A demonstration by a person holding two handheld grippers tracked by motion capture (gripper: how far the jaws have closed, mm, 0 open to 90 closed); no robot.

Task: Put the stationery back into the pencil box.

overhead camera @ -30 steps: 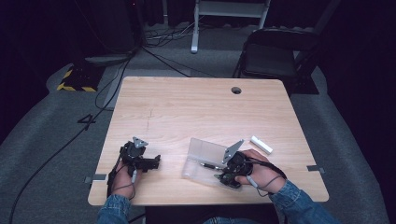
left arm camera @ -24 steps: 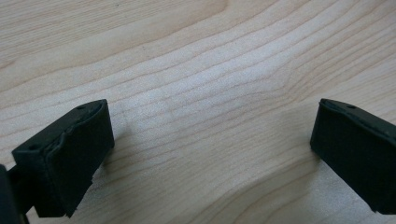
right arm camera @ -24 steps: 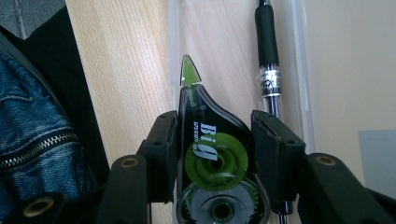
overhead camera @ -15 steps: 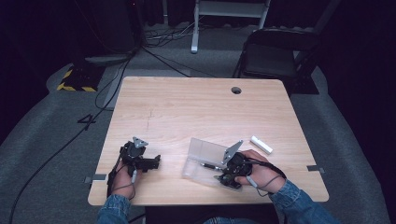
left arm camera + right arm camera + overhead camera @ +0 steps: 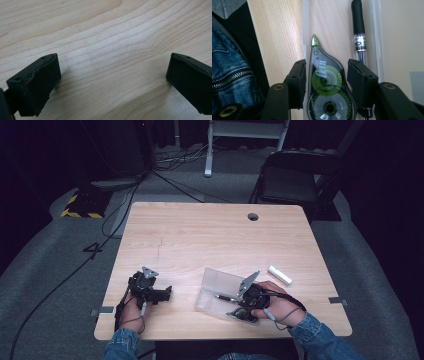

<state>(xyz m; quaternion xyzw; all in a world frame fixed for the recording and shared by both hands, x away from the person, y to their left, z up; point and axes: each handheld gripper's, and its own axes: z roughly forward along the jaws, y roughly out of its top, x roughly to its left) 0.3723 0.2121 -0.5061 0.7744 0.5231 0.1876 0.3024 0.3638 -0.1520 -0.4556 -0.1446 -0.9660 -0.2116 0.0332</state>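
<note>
Green tape dispenser [image 5: 327,100] sits between right tongs [image 5: 325,75], barely gripped; may slip, nudging pen [image 5: 359,32]. Left tongs [image 5: 112,82] open, empty.

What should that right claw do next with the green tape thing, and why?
Probably open a little and back away. The right claw has its jaws either side of the correction tape roller, which already lies in the clear case beside the pen. I cannot tell if the jaws press on it.

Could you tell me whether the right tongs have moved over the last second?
No. The right tongs stay beside the clear plastic case, short of the white eraser.
</note>
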